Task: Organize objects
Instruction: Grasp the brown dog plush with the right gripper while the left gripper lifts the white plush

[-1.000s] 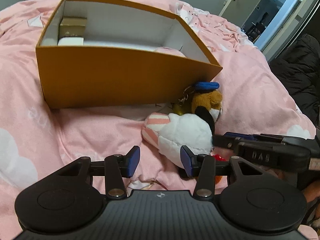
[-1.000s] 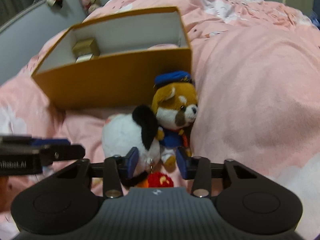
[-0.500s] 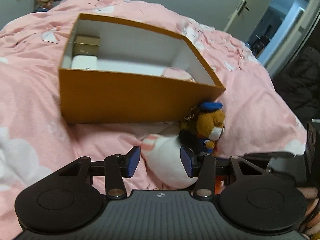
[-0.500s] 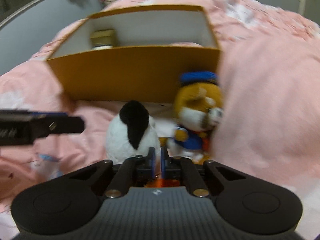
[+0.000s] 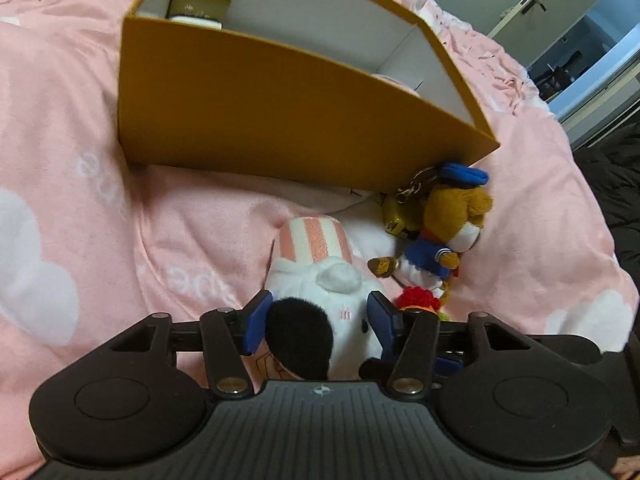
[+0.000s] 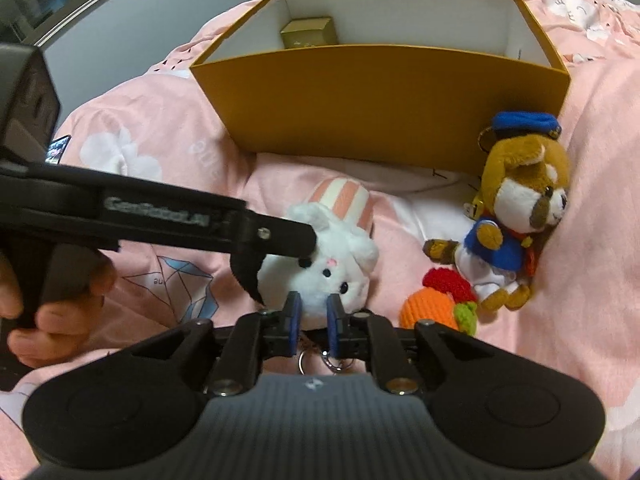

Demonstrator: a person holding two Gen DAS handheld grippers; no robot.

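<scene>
A white plush (image 5: 320,292) with a black ear and a pink-striped hat lies on the pink bedding in front of an orange box (image 5: 260,120). My left gripper (image 5: 318,320) straddles the plush's head. Its jaws are opening and the pads do not press on it. In the right wrist view the left gripper (image 6: 308,246) reaches in from the left over the plush (image 6: 332,268). My right gripper (image 6: 314,312) sits at the plush's near edge. Its jaws are opening from a narrow gap with white fur showing between them. A bear plush (image 6: 520,208) in a blue cap lies to the right.
The orange box (image 6: 380,104) is open-topped, with a small gold box (image 6: 308,32) in its far left corner. A crocheted orange-and-red toy (image 6: 436,304) lies beside the bear. Key rings (image 6: 304,360) show under my right fingers. A person's hand (image 6: 52,312) holds the left gripper. Pink bedding surrounds everything.
My left gripper came down onto the white plush and its jaws widened around the head. My right gripper shifted left from between the two toys to the white plush, shutting, then parting slightly.
</scene>
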